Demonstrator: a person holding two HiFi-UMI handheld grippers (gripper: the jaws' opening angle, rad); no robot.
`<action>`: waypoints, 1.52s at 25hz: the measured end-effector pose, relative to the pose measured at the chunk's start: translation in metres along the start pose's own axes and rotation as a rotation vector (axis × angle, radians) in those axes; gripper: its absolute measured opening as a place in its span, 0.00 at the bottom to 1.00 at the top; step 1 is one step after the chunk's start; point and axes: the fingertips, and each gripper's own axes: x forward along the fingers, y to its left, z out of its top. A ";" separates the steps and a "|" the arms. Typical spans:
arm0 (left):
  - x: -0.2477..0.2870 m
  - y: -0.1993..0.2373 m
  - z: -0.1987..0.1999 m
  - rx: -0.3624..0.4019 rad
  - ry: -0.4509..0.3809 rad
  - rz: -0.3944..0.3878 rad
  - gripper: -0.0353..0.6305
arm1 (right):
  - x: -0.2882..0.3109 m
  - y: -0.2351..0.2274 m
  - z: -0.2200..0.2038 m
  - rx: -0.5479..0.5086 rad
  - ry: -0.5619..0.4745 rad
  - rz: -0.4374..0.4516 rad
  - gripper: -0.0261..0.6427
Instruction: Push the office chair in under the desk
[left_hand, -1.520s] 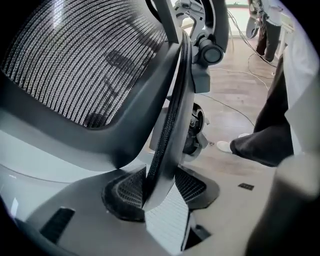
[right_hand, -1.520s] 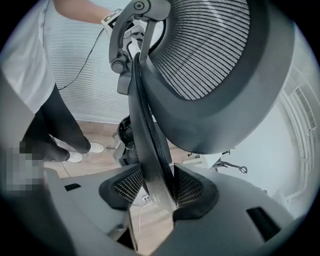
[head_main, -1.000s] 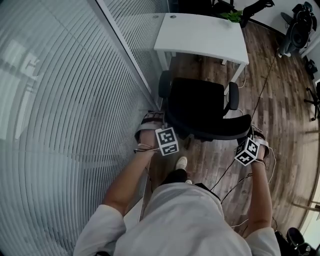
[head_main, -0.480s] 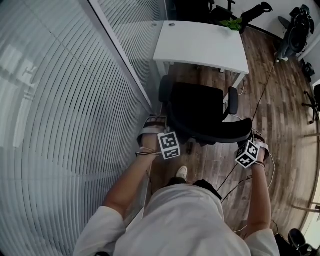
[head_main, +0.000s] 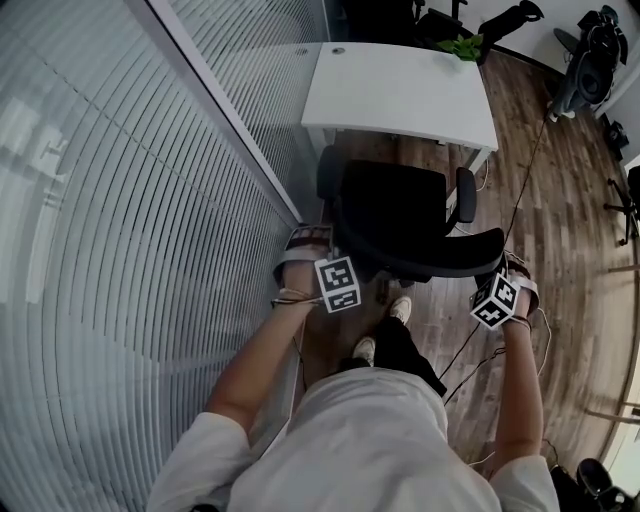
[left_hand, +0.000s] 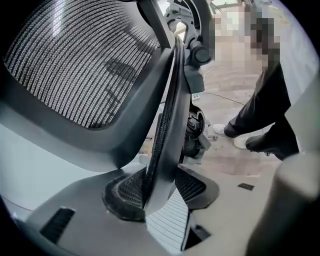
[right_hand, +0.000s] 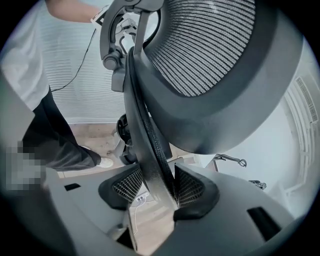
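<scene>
A black mesh office chair (head_main: 392, 210) stands on the wood floor just in front of a white desk (head_main: 400, 88), its seat facing the desk. My left gripper (head_main: 325, 258) is shut on the left edge of the chair's backrest (head_main: 440, 262), and my right gripper (head_main: 497, 282) on its right edge. In the left gripper view the pads of the left gripper (left_hand: 157, 187) press on the backrest's rim (left_hand: 167, 125). The right gripper view shows the right gripper (right_hand: 156, 189) clamped on the rim (right_hand: 142, 135) the same way, below the mesh (right_hand: 215, 45).
A glass wall with blinds (head_main: 150, 220) runs close along the left of the chair and desk. Cables (head_main: 520, 190) trail over the floor at the right. Other chairs (head_main: 590, 60) stand at the far right. The person's shoes (head_main: 385, 330) are just behind the chair.
The chair and both grippers have moved toward the desk, and the gap between seat and desk edge is smaller. The person has stepped forward behind it.
</scene>
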 end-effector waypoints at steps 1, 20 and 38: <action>0.003 0.003 0.000 -0.001 0.001 -0.001 0.35 | 0.003 -0.003 0.001 0.000 0.000 0.001 0.36; 0.050 0.057 0.012 -0.025 0.034 0.007 0.35 | 0.049 -0.067 0.010 -0.019 -0.033 -0.007 0.36; 0.087 0.100 0.025 -0.049 0.081 0.007 0.35 | 0.087 -0.124 0.013 -0.047 -0.090 -0.012 0.36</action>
